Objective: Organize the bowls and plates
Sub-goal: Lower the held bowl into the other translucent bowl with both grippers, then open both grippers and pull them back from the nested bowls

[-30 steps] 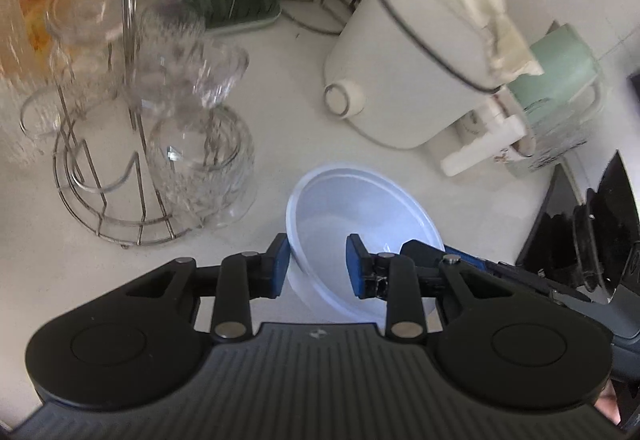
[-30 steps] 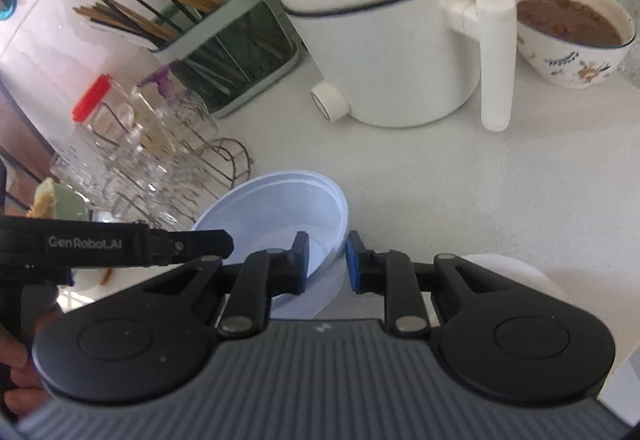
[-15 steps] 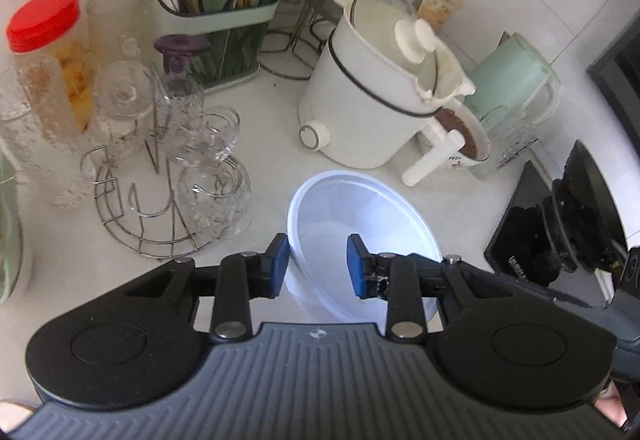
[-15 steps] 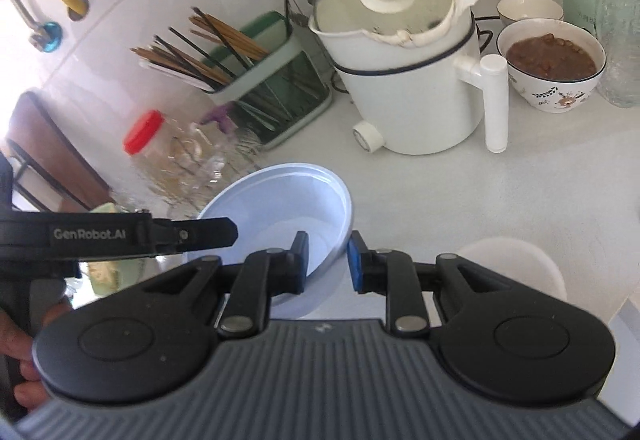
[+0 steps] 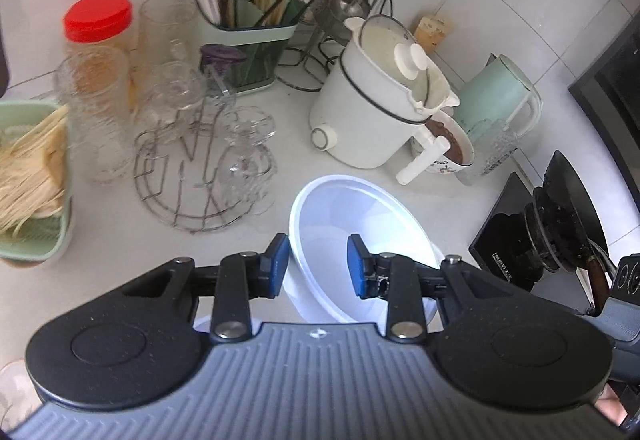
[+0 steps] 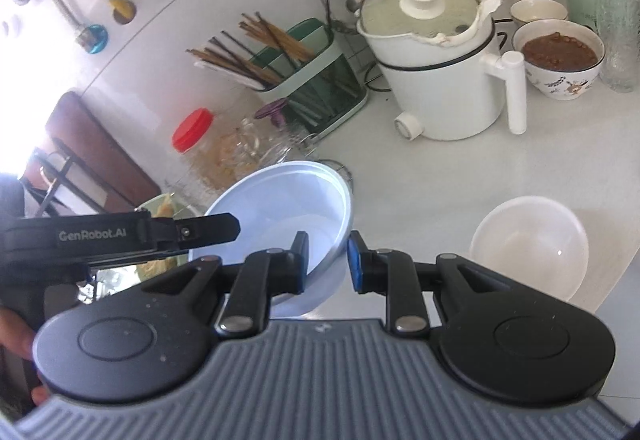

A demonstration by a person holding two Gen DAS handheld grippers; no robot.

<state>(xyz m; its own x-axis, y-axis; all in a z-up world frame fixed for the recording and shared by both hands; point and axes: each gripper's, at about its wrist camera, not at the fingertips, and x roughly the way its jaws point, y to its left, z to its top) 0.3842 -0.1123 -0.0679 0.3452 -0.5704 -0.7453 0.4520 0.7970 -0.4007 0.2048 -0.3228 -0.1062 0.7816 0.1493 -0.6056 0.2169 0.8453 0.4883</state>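
bowl held aloft between two tongs

left wrist view: left tongs [image 5: 317,260] straddle the near-left rim of a pale blue bowl [image 5: 360,216], one blue pad outside the wall and one inside; the pads look narrowed onto the rim, grasping it. the bowl hangs tilted above the white table [image 5: 120,260]. behind it stand a white electric pot [image 5: 376,108] with a lid, a mint kettle [image 5: 496,96], a bowl of brown food [image 5: 452,148] just beside the pot's handle, a wire rack with glasses [image 5: 208,160], a red-lidded jar [image 5: 100,28] and a green chopstick holder [image 5: 248,36]. a green basket [image 5: 36,176] sits at the left edge.

right wrist view: right tongs [image 6: 328,260] clench the opposite rim of the same pale blue bowl [image 6: 280,200], the wall pinched between the pads. the left tongs' black arm [image 6: 120,236] reaches to the bowl from the left, with fingers of a hand [image 6: 12,328] behind it. a white bowl [image 6: 528,244] rests on the table to the right, apart from the blue one.
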